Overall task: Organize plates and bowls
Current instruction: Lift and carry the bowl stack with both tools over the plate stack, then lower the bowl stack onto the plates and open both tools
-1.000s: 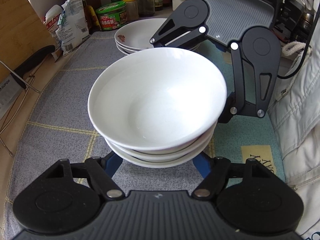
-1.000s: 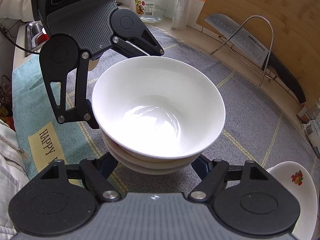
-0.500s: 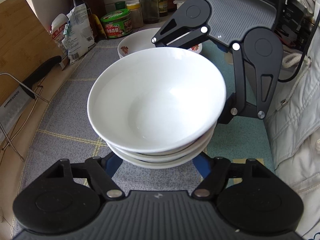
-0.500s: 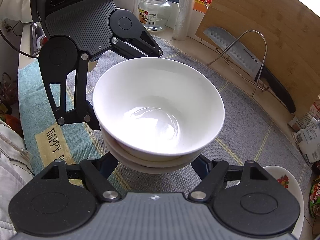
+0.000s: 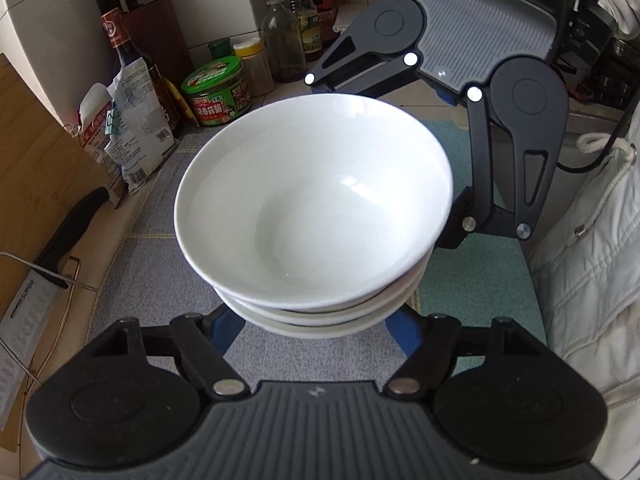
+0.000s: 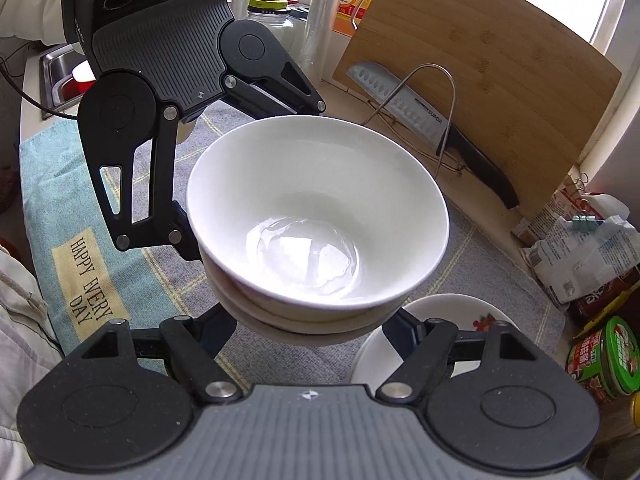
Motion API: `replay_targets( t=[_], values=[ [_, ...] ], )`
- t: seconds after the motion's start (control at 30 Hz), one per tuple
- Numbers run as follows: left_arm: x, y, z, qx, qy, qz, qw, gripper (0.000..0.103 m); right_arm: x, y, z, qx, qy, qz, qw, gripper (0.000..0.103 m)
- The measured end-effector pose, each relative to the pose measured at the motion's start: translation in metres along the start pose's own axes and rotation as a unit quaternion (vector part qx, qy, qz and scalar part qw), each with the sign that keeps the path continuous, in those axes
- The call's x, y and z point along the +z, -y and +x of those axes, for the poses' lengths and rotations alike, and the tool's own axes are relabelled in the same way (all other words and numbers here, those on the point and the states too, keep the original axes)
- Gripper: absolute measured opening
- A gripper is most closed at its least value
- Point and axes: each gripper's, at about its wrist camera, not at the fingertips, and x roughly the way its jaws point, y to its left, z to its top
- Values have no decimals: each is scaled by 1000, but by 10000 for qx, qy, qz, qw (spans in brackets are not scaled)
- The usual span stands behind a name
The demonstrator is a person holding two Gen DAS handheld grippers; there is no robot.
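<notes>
A stack of three nested white bowls [image 5: 316, 200] fills the middle of both wrist views [image 6: 320, 216]. My left gripper [image 5: 312, 324] has its blue fingers spread around the stack's near side. My right gripper [image 6: 308, 326] does the same from the opposite side, so the two face each other and carry the stack above the mat. The fingertips are hidden under the bowls. A stack of white plates with a red flower print [image 6: 452, 320] lies on the mat below the right gripper, partly hidden by the bowls.
A wooden cutting board [image 6: 492, 60], a wire rack and a Supor knife [image 6: 420, 116] stand on one side. Sauce bottles [image 5: 288, 40], a green tin [image 5: 216, 92] and bags [image 5: 132, 136] line the wall. A sink [image 6: 64, 76] lies behind the left gripper. A grey and teal mat [image 5: 160, 272] covers the counter.
Both grippers have raised the bowl stack and carried it toward the flower plates, which now lie beneath it. More of the bottles and wall shows in the left wrist view.
</notes>
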Motion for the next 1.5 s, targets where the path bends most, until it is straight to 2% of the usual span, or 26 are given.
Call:
replay_targets(
  t=[0.3,0.57,0.9,1.5],
  values=[
    [44,-10,36,-106,194,433,9988,76,-31,36,-18,-455,-96,246,9986,83],
    [70,-18,68,-244,275,592,9976,76,-49,61,-23,-704,-259,376,9965,83],
    [80,-24,95,-280,200,619,9975,76,-58,84,-18,-720,-418,540,9951,83],
    [83,-31,109,-376,82,516,9979,76,-64,92,-10,-638,-480,676,9945,83]
  ],
)
